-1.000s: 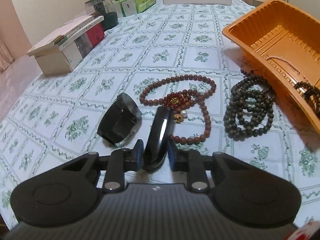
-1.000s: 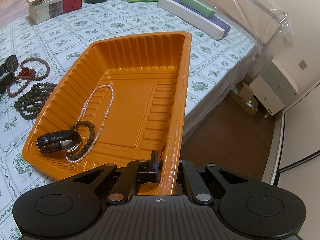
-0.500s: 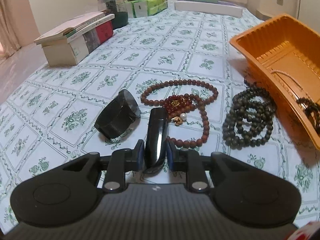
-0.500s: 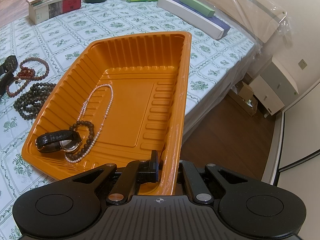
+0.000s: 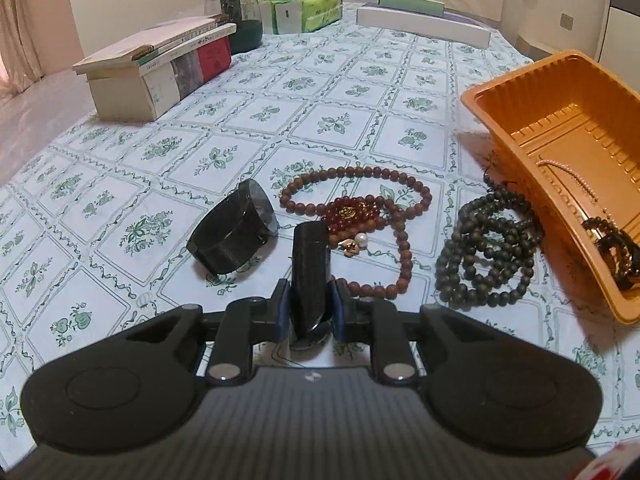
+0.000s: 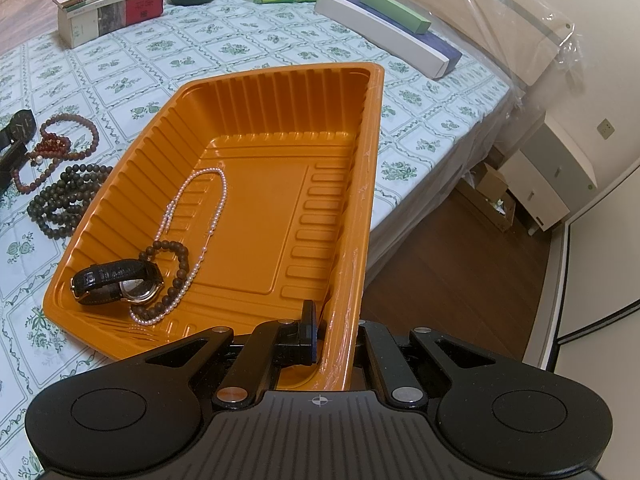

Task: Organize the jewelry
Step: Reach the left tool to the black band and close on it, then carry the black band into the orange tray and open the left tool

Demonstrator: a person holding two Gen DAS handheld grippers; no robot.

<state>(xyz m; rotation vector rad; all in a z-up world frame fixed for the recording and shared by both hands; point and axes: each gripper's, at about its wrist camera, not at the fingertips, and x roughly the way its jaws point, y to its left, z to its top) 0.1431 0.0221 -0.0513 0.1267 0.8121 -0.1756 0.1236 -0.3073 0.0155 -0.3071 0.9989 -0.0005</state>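
Left wrist view: a stack of books (image 5: 160, 68) is seen at the far left on the green-patterned cloth of the table (image 5: 120, 184), with a dark jar (image 5: 236, 20) and green tissue packs (image 5: 304, 10) behind it. Nearer, a black watch (image 5: 236, 232) lies on its side, its strap curving forward between the fingers of the left gripper (image 5: 310, 310); the strap is clamped by both blue pads. Just right of the strap, a brown bead necklace (image 5: 400, 216) is laid in a loop around a red bead cluster (image 5: 352, 210), with a pearl and a small gold piece beside it. Further right, a pile of dark bead strands (image 5: 488, 248) is lying close against the outer wall of the orange tray (image 5: 520, 120).

Right wrist view: the same watch, brown beads and dark beads are seen at the left edge, outside the tray. The orange tray (image 6: 256, 104) is tilted, its right side raised off the cloth. In its lower left corner a black-strapped wristwatch (image 6: 116, 278) is lying, touched by a dark bead bracelet (image 6: 176, 264) and crossed by a pearl necklace (image 6: 200, 220). The tray's near right wall is pinched by the right gripper (image 6: 334, 338), whose fingers are closed on it, one inside and one outside. At the right, wooden floor (image 6: 460, 280) and white cabinets (image 6: 552, 176) are visible.
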